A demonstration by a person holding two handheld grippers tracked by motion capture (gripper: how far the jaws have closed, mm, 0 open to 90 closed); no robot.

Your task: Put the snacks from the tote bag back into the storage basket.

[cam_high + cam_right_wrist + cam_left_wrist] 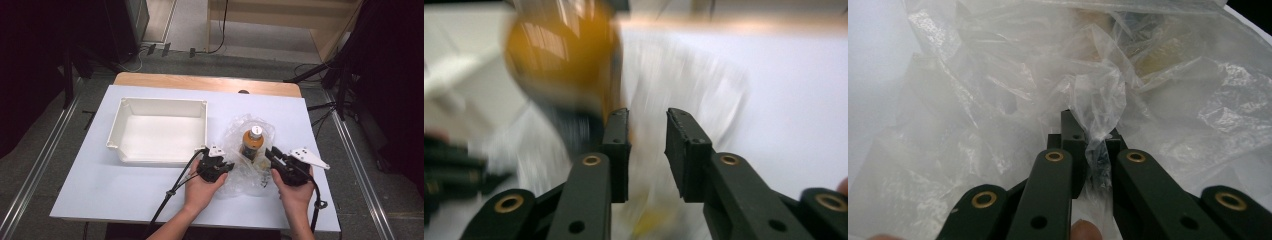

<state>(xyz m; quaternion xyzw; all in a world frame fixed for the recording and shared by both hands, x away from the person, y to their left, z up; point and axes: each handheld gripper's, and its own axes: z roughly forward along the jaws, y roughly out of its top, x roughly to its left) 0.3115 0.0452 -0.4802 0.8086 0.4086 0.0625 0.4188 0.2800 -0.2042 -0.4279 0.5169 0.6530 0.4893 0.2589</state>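
The right gripper view is badly smeared by motion: the amber bottle (561,55) is an orange blur at upper left, and the clear plastic bag (684,80) behind the pads is a pale streak whose edges cannot be traced. In the left gripper view the bag (998,100) is so crumpled and cloudy that the things inside it read as faint brown and yellow patches, too vague to name. A fingertip is cut off at that view's bottom edge.

From the high view, the bottle (252,143) with its white cap sits inside the bag (239,126) on the right half of the white tabletop (100,185), between the two hands. The left claw (223,168) is closed on a twisted fold of the bag's left edge (the film is pinched between its pads in its own view). The right claw (270,153) points at the bottle from the right; its jaws stand apart with nothing pressed between them, the left pad just beside the bottle, though the blur hides whether they touch.

An open white plastic bin (159,131) stands to the left of the bag, close to the left claw. Black cables (172,192) trail off the near edge beside the forearms.
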